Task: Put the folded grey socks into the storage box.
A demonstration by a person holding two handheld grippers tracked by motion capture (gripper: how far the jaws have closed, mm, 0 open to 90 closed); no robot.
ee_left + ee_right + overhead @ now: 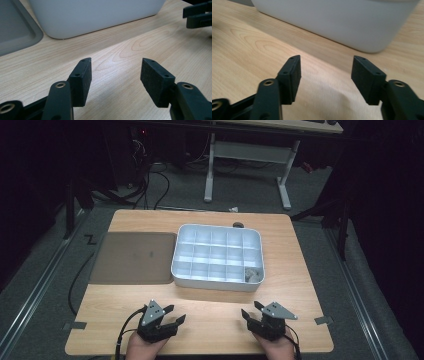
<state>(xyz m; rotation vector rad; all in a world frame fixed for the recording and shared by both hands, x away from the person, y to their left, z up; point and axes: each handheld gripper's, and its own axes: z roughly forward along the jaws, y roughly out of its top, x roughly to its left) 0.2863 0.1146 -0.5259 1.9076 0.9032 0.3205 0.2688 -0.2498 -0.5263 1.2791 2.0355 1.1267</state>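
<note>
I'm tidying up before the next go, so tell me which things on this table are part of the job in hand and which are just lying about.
Part of the job:
- white compartment tray
- small grey piece in its near right compartment
- left gripper, open
- right gripper, open

Just lying about:
- brown flat tray left of the white one
- small dark round thing behind the white tray
</note>
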